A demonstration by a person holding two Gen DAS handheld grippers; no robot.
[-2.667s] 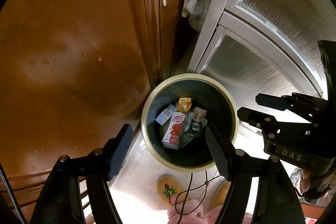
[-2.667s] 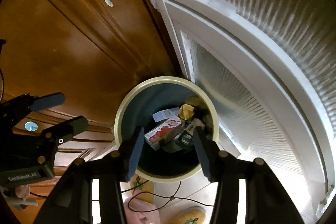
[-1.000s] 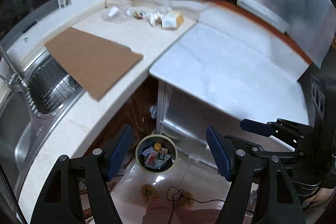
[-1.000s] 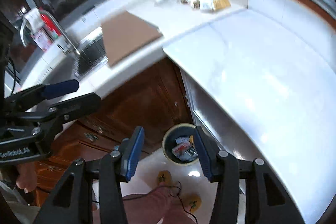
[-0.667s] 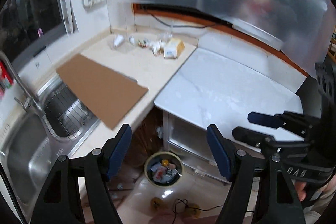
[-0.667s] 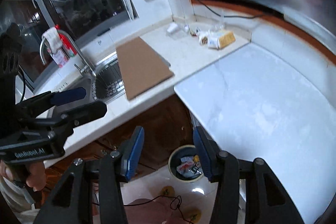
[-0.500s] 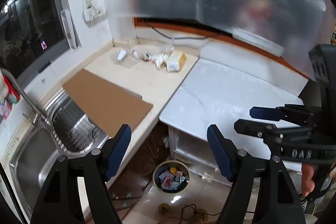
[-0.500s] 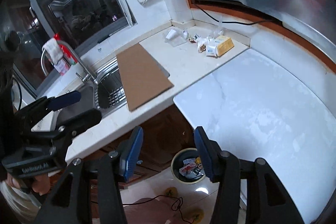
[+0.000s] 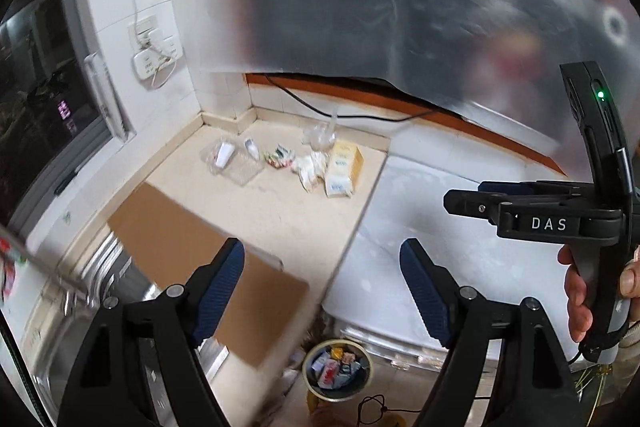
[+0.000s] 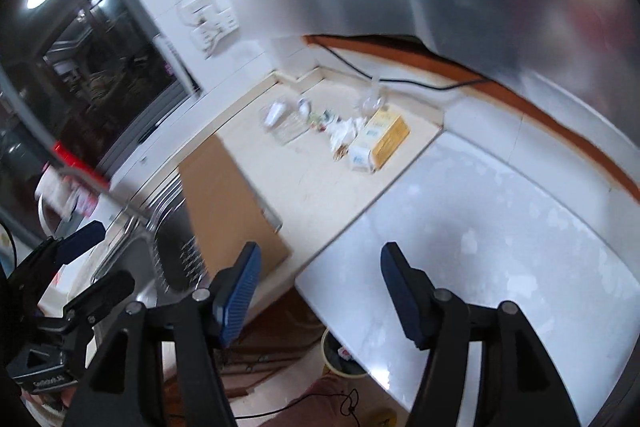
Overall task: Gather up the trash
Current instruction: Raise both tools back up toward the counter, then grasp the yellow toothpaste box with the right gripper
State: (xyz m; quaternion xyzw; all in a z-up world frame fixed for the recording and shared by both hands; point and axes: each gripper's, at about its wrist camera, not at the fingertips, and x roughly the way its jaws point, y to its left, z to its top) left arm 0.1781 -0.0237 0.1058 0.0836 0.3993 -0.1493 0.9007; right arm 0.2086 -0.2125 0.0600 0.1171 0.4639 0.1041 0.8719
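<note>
Trash lies in the far corner of the beige counter (image 9: 280, 211): a yellow-and-white carton (image 9: 342, 167) (image 10: 380, 141), crumpled white paper (image 9: 308, 167), small wrappers (image 9: 278, 157), a clear plastic tray (image 9: 240, 167) and a white cup (image 9: 224, 155). A round bin (image 9: 336, 369) with several pieces of trash inside stands on the floor below the counter edge. My left gripper (image 9: 320, 287) is open and empty, high above the counter. My right gripper (image 10: 320, 287) is open and empty too; it also shows in the left wrist view (image 9: 520, 211).
A brown cardboard sheet (image 9: 200, 259) lies over the steel sink (image 10: 160, 247). A white marble worktop (image 10: 500, 227) runs to the right. Clear plastic sheeting (image 9: 400, 7) hangs over the back wall. A black cable (image 9: 360, 115) runs along the back edge.
Both grippers have risen from just above the bin to above counter height. The view now takes in the trash in the counter corner. Both stay open and empty.
</note>
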